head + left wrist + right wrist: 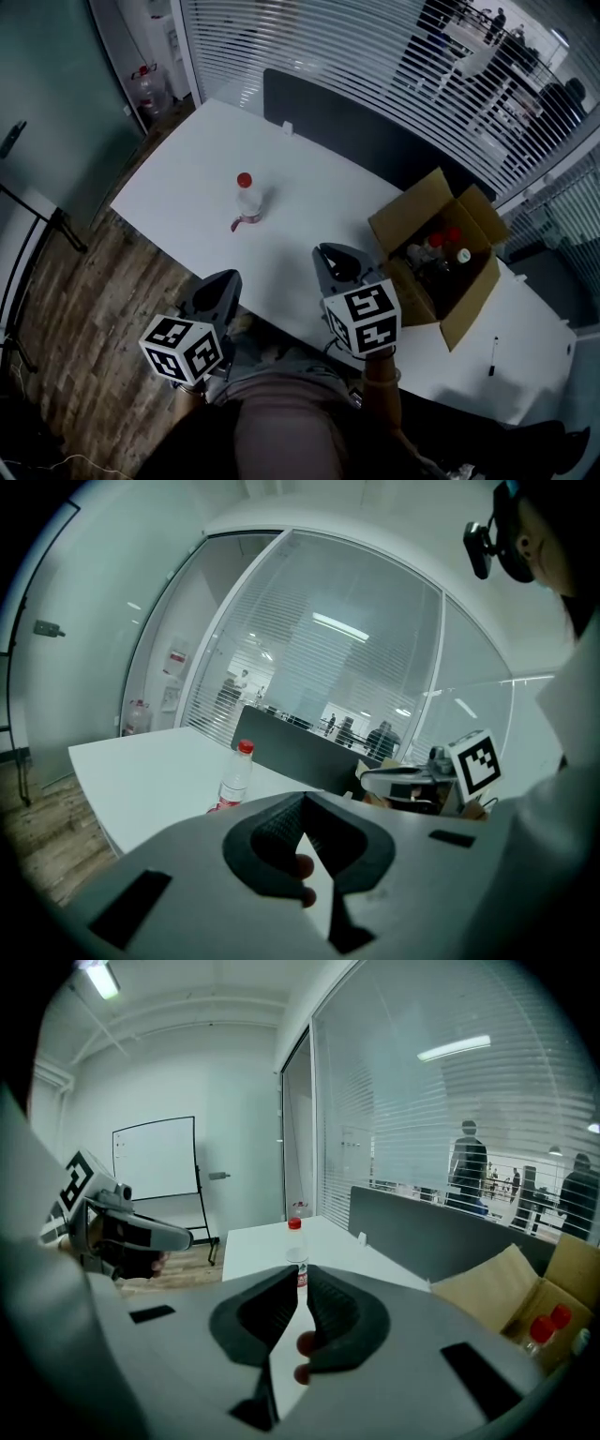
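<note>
On the white table (178,192) a clear bottle (247,200) with a red cap stands upright, alone and well apart from both grippers. The left gripper (226,279) hangs over the table's near edge with its jaws closed tip to tip and nothing between them. The right gripper (334,256) is above the table, near an open cardboard box (476,217) that holds several more bottles (439,247). Its jaws are closed down to a thin slit and they grasp nothing. Through this slit the far bottle shows. A black pen (492,356) lies beyond the box, by the table's edge.
</note>
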Action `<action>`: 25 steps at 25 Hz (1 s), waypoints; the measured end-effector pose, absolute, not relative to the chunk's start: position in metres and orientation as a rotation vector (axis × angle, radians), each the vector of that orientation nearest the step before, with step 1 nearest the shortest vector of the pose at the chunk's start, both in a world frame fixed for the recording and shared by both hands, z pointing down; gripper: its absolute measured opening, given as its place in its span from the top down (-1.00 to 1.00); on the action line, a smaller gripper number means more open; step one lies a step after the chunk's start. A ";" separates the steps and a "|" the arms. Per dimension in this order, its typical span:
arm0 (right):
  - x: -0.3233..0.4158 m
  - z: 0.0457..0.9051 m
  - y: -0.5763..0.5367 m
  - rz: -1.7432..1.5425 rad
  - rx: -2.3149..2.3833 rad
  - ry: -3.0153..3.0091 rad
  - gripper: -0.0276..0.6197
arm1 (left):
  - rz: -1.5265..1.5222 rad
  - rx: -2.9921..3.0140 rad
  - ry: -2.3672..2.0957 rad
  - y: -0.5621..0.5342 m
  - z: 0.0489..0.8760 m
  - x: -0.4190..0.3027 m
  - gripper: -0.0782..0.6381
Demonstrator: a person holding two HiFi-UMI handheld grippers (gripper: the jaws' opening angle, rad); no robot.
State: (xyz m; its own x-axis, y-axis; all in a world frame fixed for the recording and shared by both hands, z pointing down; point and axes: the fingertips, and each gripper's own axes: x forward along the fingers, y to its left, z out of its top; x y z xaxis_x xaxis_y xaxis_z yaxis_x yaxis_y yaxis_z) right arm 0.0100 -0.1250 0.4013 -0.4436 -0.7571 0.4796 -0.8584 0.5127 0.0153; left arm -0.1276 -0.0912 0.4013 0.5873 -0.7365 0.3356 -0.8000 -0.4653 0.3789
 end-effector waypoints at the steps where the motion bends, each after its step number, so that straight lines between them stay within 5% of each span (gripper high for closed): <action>1: 0.014 0.401 -0.122 0.319 1.331 -2.328 0.77 | 0.174 2.323 -1.217 -0.089 0.401 -0.123 0.76; 25: 0.092 0.401 -0.063 0.339 1.388 -2.319 0.77 | 0.168 2.375 -1.151 -0.045 0.397 -0.037 0.76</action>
